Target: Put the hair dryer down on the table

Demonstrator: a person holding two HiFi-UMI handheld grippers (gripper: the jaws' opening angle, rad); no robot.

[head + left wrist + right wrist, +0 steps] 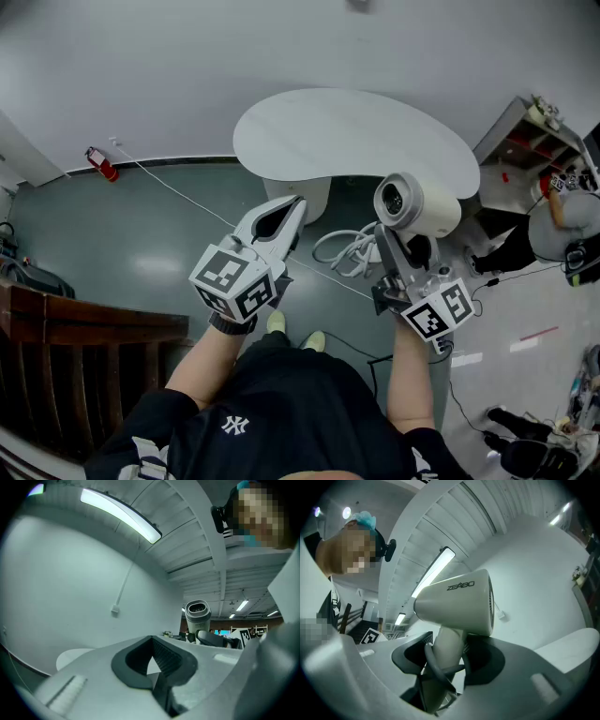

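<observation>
A cream hair dryer (415, 203) is held in the air, nozzle toward the camera, just off the near edge of the white kidney-shaped table (319, 131). My right gripper (394, 251) is shut on its handle (449, 648), and the barrel (457, 603) rises above the jaws. The dryer's white cord (345, 247) hangs in loops below, and part of it wraps the handle. At the left, my left gripper (294, 206) points toward the table with its jaws shut on nothing. The left gripper view shows its tips (152, 640) meeting and the hair dryer (197, 615) off to the right.
A red object (101, 164) lies on the grey floor by the wall, with a thin white cable (178, 192) running from it. Dark wooden railings (75, 337) stand at the left. A shelf unit (525, 141) and another person (562, 216) are at the right.
</observation>
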